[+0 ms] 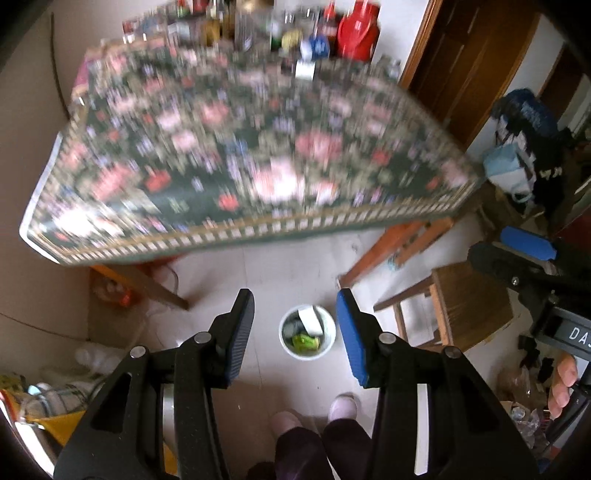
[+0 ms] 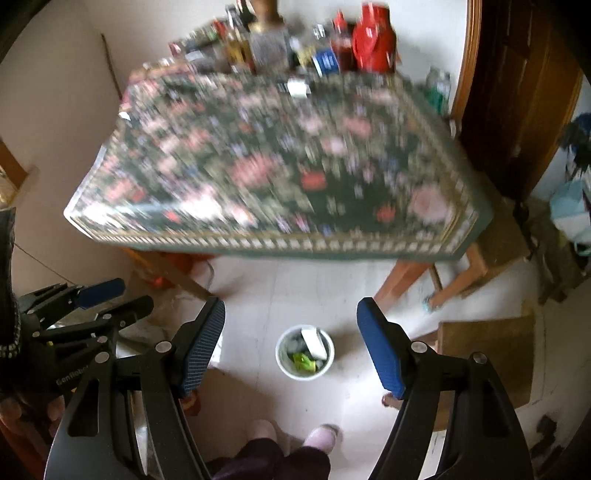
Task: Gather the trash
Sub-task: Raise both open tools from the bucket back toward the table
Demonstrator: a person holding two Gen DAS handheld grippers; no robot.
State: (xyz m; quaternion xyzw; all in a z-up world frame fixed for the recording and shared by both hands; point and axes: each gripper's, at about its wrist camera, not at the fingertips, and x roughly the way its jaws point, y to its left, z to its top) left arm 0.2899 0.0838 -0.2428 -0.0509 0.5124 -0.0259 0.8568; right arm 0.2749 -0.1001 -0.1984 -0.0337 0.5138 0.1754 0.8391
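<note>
The left gripper [image 1: 295, 306] hung high over the floor with its jaws spread and nothing between them, and the right gripper [image 2: 291, 314] beside it was spread wider, also empty. Far below both, framed in the gap between each pair of fingers, stood the white bin [image 1: 307, 331] on the pale floor, just ahead of the person's slippered feet [image 1: 314, 410]. Inside it lay a white carton [image 1: 311, 320], a crumpled green wrapper [image 1: 304, 341] and some greyish scraps. Judged by look, that trash was light and easily crushed: the wrapper soft and likely slippery, best pinched across a fold, and the carton stiffer, best taken across its narrow sides. Beyond the grippers and above them in both views spread the floral worktop [image 1: 236, 147], with a small white piece [image 1: 305, 70] lying near its far edge in front of a crowd of bottles [image 1: 243, 26] and a red jug [image 1: 356, 31]. Whether that piece was trash or something to keep could not be told, since the whole worktop was smeared by motion blur. To the right of the grippers stood a wooden stool [image 1: 469, 302]. The clutter at the floor's edges was cut off by the fisheye rim, and the bin's lower contents were hidden beneath the carton.
</note>
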